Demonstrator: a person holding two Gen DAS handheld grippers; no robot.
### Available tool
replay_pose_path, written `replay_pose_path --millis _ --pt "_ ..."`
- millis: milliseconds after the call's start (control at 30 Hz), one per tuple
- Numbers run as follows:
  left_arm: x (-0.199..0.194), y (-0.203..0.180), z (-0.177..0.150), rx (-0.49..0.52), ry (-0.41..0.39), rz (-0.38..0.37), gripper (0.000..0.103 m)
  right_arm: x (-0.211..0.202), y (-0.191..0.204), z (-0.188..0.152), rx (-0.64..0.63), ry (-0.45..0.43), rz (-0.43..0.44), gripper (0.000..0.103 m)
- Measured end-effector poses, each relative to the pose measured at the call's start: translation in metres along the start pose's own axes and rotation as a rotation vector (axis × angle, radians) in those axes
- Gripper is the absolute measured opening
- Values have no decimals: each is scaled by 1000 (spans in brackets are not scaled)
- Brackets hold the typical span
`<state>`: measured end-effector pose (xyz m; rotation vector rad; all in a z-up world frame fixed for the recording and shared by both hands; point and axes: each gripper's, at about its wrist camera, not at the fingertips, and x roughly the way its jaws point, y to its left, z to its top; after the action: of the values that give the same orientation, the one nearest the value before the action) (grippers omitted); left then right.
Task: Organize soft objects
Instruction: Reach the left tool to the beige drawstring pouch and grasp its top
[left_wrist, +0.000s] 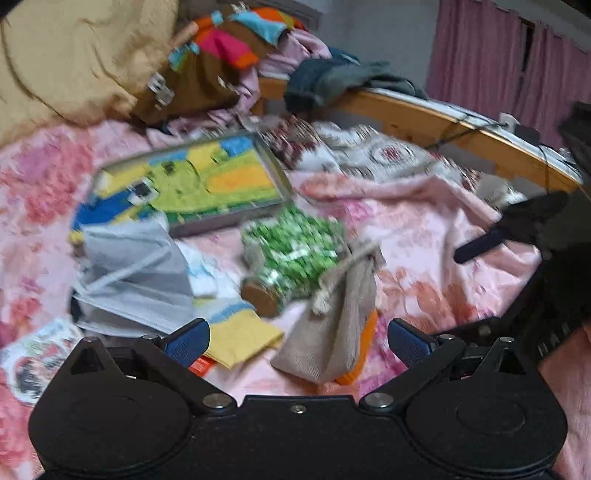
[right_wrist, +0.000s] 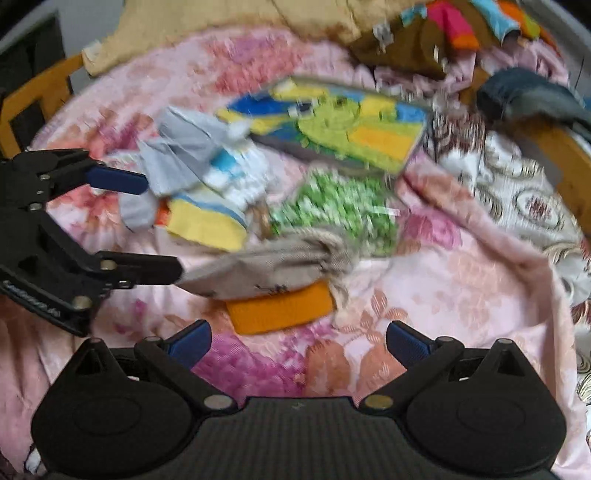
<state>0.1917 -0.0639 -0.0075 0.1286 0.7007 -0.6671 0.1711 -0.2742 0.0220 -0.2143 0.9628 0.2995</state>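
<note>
Soft clutter on pink floral bedspread (left_wrist: 424, 236); both views motion-blurred.

Left wrist view: left gripper (left_wrist: 297, 341) spread wide, nothing between blue pads, low over bedspread. Directly ahead, beige drawstring pouch (left_wrist: 340, 317) lying on orange cloth (left_wrist: 364, 343). Behind pouch, green-and-white patterned roll (left_wrist: 291, 251). To left, grey fabric bag (left_wrist: 136, 273), yellow cloth (left_wrist: 240, 339), colourful flat picture board (left_wrist: 192, 181) further back. Right gripper at right edge, one blue finger (left_wrist: 480, 243) showing.

Right wrist view: right gripper (right_wrist: 297, 341) also wide open, empty, over bedspread (right_wrist: 443, 295). Orange cloth (right_wrist: 280, 308) just ahead, partly under drawstring pouch (right_wrist: 266, 269). Left gripper (right_wrist: 159, 225) entering from left, fingers apart, lower finger touching pouch end. Green roll (right_wrist: 336, 210), grey bag (right_wrist: 177, 155), picture board (right_wrist: 343, 122) beyond.
</note>
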Motion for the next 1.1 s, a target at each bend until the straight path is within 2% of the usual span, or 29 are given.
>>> replay_pose_path --millis 100,200,300,367,400,433,467,533,600,700,733,867,967,1100 --pt "9 5 -7 23 3 -43 100 20 -9 11 -47 73 10 103" --pt "16 1 -9 79 -2 -66 95 37 -14 20 -132 84 21 102" --pt "23 -3 -9 112 -14 -79 87 50 -20 27 -153 71 115 99" --pt "28 -1 -11 80 -13 -118 78 60 -24 29 -158 43 158 91" --pt "31 0 -12 59 -5 -138 74 64 -26 29 -162 44 149 89" --pt "34 1 -13 43 6 -156 66 68 -27 28 -171 47 142 88" --pt "37 2 -14 38 11 -161 56 70 -29 27 -182 47 149 88" --pt "41 3 -14 29 9 -159 44 73 -34 25 -173 41 176 88" --pt "43 6 -13 1 8 -169 35 74 -38 24 -158 24 219 88" --pt "45 16 -12 -88 -1 -198 25 78 -38 25 -154 10 235 88" --pt "45 18 -13 -110 -5 -197 15 81 -38 25 -153 18 242 88" --pt "46 22 -13 -159 -14 -164 10 94 -32 23 -169 59 265 85" --pt "44 23 -12 -171 -22 -106 10 100 -29 22 -166 76 263 84" --pt "40 24 -11 -202 -40 -60 10 100 -31 21 -139 48 240 84"
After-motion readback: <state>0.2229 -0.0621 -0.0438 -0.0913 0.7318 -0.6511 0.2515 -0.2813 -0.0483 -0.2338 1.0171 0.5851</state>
